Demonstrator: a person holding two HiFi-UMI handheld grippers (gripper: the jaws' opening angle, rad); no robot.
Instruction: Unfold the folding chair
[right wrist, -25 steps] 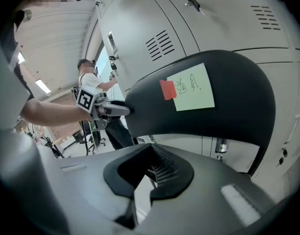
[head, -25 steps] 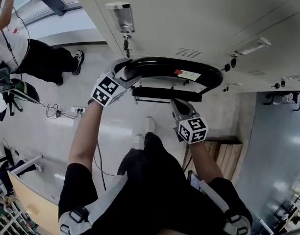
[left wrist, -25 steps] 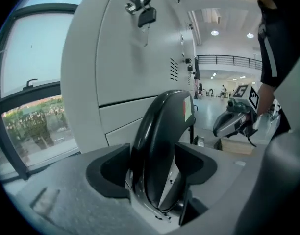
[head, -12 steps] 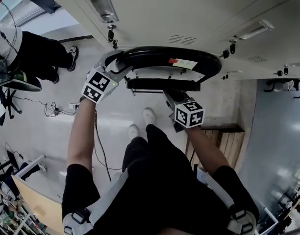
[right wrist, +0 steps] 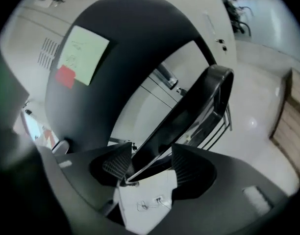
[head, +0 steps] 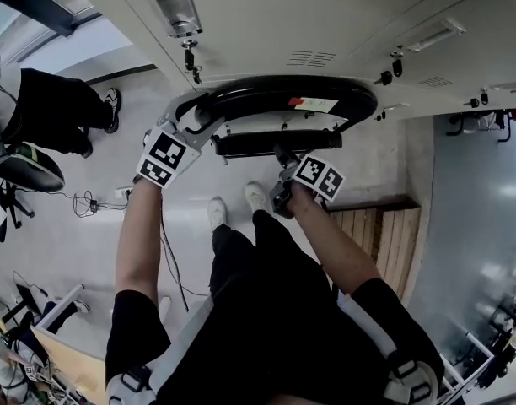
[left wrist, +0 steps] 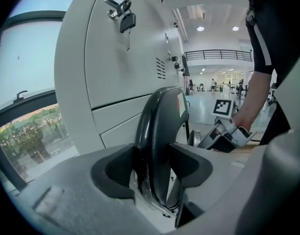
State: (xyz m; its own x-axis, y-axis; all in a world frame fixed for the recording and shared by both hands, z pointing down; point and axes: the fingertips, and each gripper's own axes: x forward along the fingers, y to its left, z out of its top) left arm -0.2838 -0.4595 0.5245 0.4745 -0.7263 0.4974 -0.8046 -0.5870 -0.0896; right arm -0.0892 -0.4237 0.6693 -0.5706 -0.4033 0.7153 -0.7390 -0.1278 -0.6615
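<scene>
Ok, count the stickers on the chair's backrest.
2. A pale sticker sits on the face of the backrest, with a small red sticker right beside its corner. Any on the far side would be hidden.

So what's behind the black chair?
Grey lockers stand just behind the chair, with keys hanging from one door. The chair's curved back covers part of the doors, so what is on that part cannot be seen.

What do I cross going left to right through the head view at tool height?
Bystander's dark trousers → left tool, jaws just closing on the folding chair's backrest → right tool, jaws just opened around the seat edge → wooden slats.
</scene>
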